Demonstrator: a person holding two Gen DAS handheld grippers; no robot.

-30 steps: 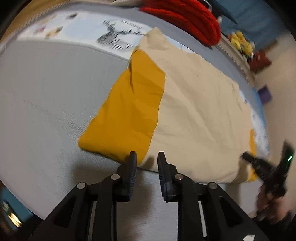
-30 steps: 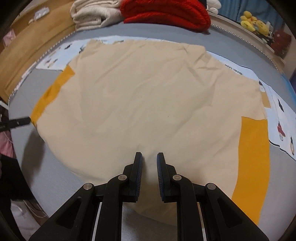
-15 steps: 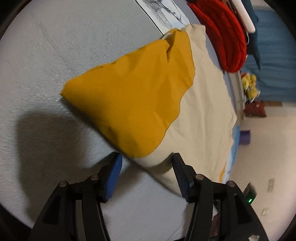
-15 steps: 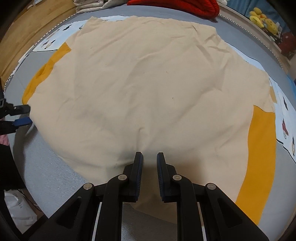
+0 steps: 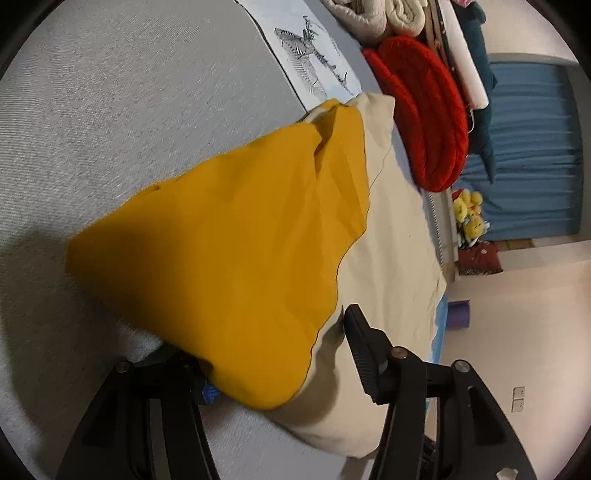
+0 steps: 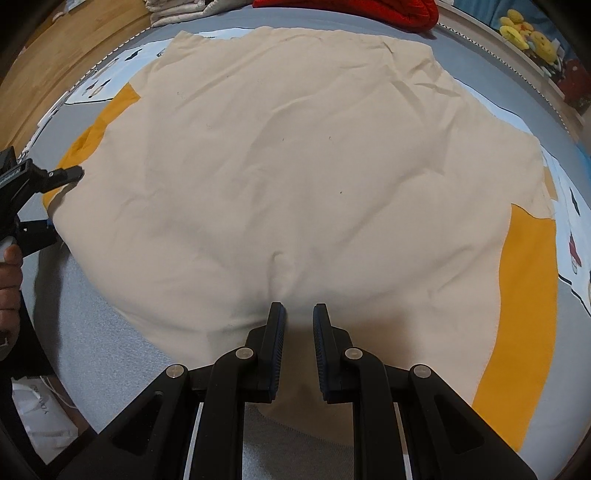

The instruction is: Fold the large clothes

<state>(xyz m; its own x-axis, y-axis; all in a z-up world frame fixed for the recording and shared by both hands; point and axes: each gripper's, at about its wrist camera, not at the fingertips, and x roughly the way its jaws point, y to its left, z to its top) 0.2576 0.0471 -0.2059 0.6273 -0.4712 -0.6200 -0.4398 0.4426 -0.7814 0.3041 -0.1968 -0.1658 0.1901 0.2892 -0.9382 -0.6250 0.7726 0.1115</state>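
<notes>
The cream garment (image 6: 295, 155) with mustard sleeves (image 5: 236, 258) lies spread flat on the grey bed (image 5: 110, 110). The left tongs (image 5: 280, 354) gape wide, straddling the mustard sleeve's corner at 6 o'clock. The right tongs (image 6: 298, 321) sit nearly together over the cream hem, pinching nothing visible. Red knitwear (image 5: 424, 110) lies at 1 o'clock.

Left gripper (image 5: 280, 354): its left finger tip is hidden under the yellow sleeve (image 5: 236, 251), only a blue pad edge shows; cloth between fingers blurred. Right gripper (image 6: 299, 321): cream shirt (image 6: 295, 166) hem runs beneath the fingers, contact unclear. Red blanket (image 6: 347, 11) ahead cut by top edge
</notes>
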